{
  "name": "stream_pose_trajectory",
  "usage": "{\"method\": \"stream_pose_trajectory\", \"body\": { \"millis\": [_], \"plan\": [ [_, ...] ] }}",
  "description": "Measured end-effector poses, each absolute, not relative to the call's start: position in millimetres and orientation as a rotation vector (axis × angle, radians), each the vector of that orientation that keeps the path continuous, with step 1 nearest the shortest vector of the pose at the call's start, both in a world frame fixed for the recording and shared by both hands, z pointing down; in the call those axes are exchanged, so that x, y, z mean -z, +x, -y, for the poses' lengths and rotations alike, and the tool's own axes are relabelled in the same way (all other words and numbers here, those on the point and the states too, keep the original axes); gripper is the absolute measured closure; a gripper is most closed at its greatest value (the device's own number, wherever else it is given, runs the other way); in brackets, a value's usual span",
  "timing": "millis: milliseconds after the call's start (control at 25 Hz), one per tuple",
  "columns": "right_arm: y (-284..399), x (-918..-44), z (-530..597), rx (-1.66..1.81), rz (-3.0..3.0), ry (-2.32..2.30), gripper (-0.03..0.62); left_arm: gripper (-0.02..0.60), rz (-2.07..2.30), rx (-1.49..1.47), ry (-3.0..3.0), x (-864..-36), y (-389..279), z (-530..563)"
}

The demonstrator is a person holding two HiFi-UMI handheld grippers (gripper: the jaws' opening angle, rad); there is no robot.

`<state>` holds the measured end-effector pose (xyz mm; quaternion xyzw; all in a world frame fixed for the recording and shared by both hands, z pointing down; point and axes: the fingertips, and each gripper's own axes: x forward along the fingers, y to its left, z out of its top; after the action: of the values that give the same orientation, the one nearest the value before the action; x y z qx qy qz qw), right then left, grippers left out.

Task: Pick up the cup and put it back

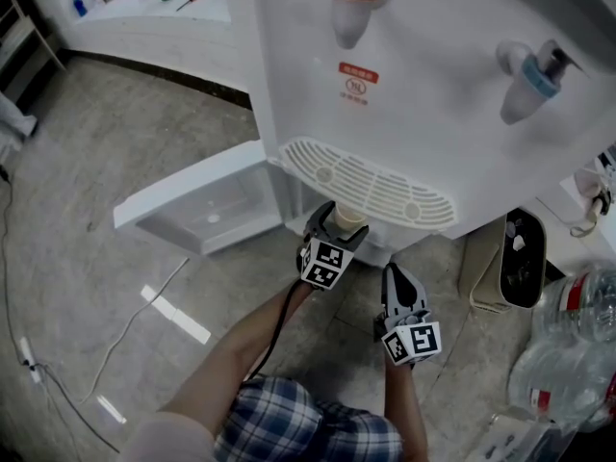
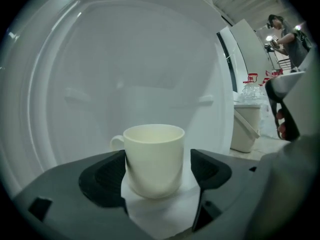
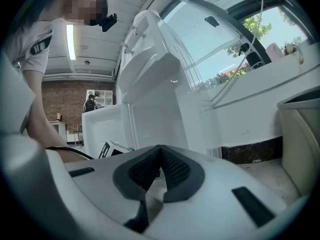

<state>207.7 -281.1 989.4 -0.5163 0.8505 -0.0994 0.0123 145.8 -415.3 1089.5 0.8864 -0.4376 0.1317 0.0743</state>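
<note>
A cream cup (image 1: 345, 217) with a handle stands between the jaws of my left gripper (image 1: 339, 227), at the mouth of the cabinet under the water dispenser's drip tray (image 1: 371, 183). In the left gripper view the cup (image 2: 153, 159) rests on a white surface. The left pad (image 2: 107, 176) touches its side, while a narrow gap separates it from the right pad (image 2: 207, 169), so the left gripper (image 2: 157, 166) is open around it. My right gripper (image 1: 395, 275) hangs lower right of the cup, away from it. Its pads meet with nothing between them, so the right gripper (image 3: 160, 159) is shut.
The white water dispenser (image 1: 443, 114) has a red tap (image 1: 351, 3) and a blue tap (image 1: 529, 80). Its cabinet door (image 1: 202, 205) swings open to the left. Large water bottles (image 1: 568, 345) and a white bin (image 2: 246, 126) stand to the right. A cable (image 1: 125, 330) trails across the floor.
</note>
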Motion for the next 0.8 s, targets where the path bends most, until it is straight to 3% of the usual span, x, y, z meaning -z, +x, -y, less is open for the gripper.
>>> {"method": "stream_pose_trajectory", "body": {
  "millis": [800],
  "plan": [
    [208.3,-993.8,271.5,0.302,-2.674,-1.638,0.577,0.190,1.301,-0.410,2.717,-1073.6,128.2,396.9]
  ]
}}
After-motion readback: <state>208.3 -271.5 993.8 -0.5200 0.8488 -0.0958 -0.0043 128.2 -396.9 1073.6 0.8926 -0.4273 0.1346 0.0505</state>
